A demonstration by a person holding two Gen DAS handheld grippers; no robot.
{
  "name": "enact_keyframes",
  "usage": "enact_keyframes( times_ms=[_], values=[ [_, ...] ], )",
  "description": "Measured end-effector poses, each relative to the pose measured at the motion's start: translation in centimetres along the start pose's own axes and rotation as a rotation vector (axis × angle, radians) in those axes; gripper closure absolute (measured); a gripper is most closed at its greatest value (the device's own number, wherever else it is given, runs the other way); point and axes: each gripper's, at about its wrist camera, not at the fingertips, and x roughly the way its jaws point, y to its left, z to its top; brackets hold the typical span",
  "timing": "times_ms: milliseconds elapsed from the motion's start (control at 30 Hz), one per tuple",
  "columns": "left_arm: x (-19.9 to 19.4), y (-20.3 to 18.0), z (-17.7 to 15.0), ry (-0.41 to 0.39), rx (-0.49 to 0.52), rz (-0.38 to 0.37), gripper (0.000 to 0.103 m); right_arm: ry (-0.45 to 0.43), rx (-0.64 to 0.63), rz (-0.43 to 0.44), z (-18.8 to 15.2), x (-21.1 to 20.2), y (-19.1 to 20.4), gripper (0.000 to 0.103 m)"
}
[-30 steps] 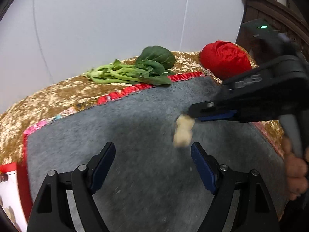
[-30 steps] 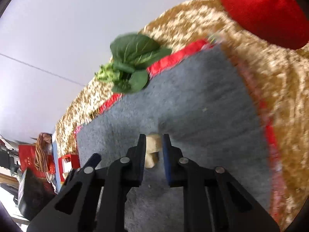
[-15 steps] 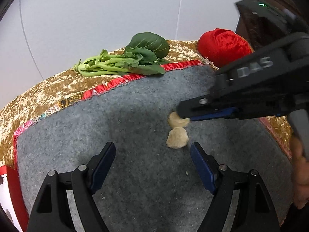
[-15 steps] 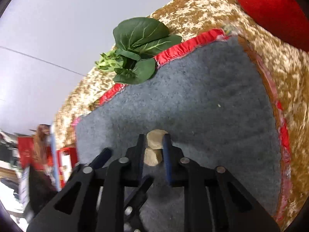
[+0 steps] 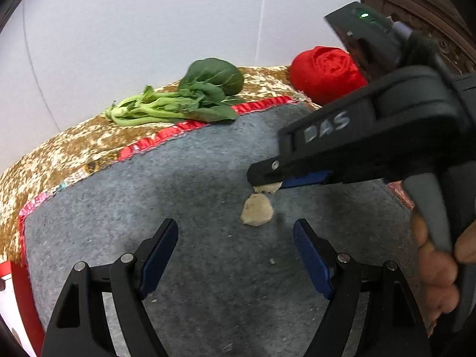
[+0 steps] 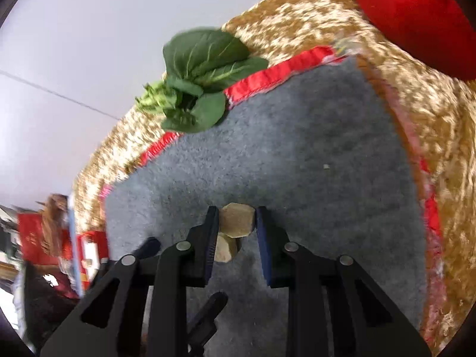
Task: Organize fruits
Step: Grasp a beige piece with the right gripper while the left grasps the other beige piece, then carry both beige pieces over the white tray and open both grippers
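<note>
1. My right claw (image 6: 237, 223) has just spread a little; the lumpy beige ginger piece (image 6: 237, 219) sits loosely between its pads, low over the grey felt mat (image 6: 297, 148).
2. That looks like release. My left claw (image 5: 235, 244), wide open and empty, waits just behind it.

The mat (image 5: 193, 196) is grey with a shiny red edge. The cloth (image 5: 59, 151) under it is gold and speckled. The leafy vegetable (image 5: 190, 101) is green. The ginger (image 5: 256, 209) is tan. The cushion (image 5: 324, 73) is bright red.
</note>
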Motion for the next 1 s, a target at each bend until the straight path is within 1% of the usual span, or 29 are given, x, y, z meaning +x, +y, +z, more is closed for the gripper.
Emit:
enact_keyframes(
  times_ms=[33,67,133,200,267,333,367,400,500,600,767,833,900,933,1000],
  values=[
    [0.2,-0.2,0.2,0.000,-0.002,-0.005,0.023,-0.005,0.024,0.050,0.0,-0.7,-0.6,0.076],
    [0.4,-0.3,0.4,0.000,-0.005,-0.009,0.023,-0.016,0.036,0.067,0.1,-1.3,-0.9,0.076],
    [0.9,-0.6,0.9,-0.003,-0.008,-0.009,0.029,-0.039,0.035,0.070,0.0,-2.4,-1.5,0.076],
    [1.5,-0.8,1.3,0.005,-0.019,-0.008,0.039,-0.059,0.046,0.086,0.0,-3.4,-2.2,0.076],
    [2.0,-0.9,1.7,0.013,-0.035,-0.017,0.044,-0.068,0.047,0.084,-0.1,-3.9,-2.7,0.076],
    [2.8,-1.2,1.9,0.025,-0.036,-0.015,0.045,-0.077,0.053,0.087,0.2,-4.6,-3.6,0.076],
    [3.1,-1.4,1.9,0.033,-0.032,-0.009,0.049,-0.076,0.054,0.089,0.3,-4.6,-3.7,0.076],
    [3.7,-1.7,2.0,0.040,-0.030,-0.002,0.058,-0.075,0.052,0.088,0.1,-4.9,-3.9,0.076],
    [4.6,-1.7,2.0,0.046,-0.035,0.024,0.070,-0.067,0.046,0.086,0.0,-4.9,-3.8,0.076],
    [4.4,-1.2,2.0,0.040,-0.048,0.014,0.080,-0.060,0.032,0.084,-0.5,-4.3,-2.7,0.076],
    [2.7,-1.4,1.6,0.019,-0.031,0.047,0.080,-0.066,-0.014,0.103,-1.0,-3.8,-1.0,0.076],
    [0.8,-0.7,1.4,-0.001,-0.050,0.071,0.080,-0.071,-0.037,0.115,-1.1,-3.7,-0.2,0.076],
    [-1.0,0.2,1.4,-0.025,-0.076,0.110,0.080,-0.081,-0.081,0.134,-1.5,-3.8,1.3,0.076],
    [-2.5,0.7,1.3,-0.048,-0.084,0.152,0.080,-0.084,-0.110,0.144,-1.8,-3.7,2.2,0.076],
    [-4.7,1.9,1.0,-0.087,-0.109,0.212,0.080,-0.089,-0.169,0.172,-2.6,-3.5,4.3,0.076]
  ],
)
